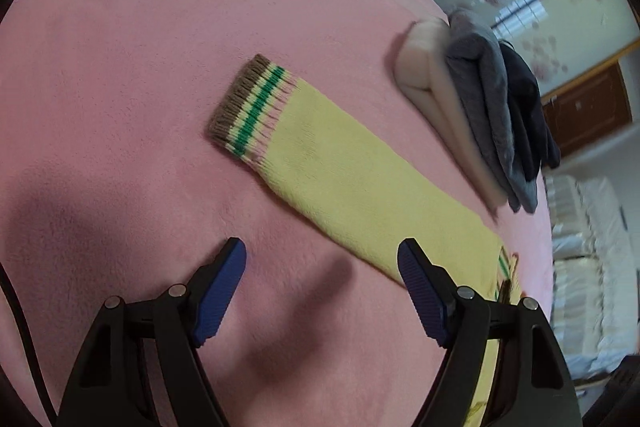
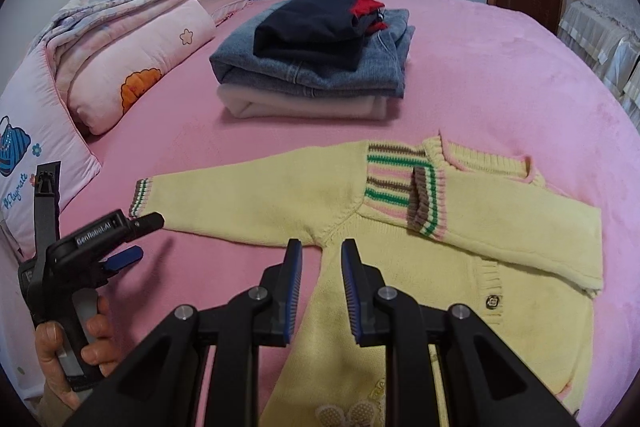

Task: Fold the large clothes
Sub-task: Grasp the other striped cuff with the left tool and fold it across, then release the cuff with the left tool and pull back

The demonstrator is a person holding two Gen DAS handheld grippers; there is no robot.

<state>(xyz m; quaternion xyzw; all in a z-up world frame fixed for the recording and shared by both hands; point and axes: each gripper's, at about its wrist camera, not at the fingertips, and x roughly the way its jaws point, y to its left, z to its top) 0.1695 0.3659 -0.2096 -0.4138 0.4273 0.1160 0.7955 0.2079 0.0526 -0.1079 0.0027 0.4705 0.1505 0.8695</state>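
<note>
left gripper (image 1: 320, 283) jaws wide, empty, just short of outstretched sleeve cuff (image 1: 250, 105) | right gripper (image 2: 318, 259) jaws parted, empty, over the armpit | yellow knit sweater (image 2: 400, 267) flat on pink bed (image 2: 500, 67), other sleeve folded across chest | advice: pinch cuff ribbing (not loose knit), carry it straight across | folded stack (image 2: 316, 67) beyond

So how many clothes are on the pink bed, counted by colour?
Yellow: 1, the sweater
Dark navy: 1, top of the pile
Blue denim: 1, middle
Cream: 1, bottom
Total: 4
</note>
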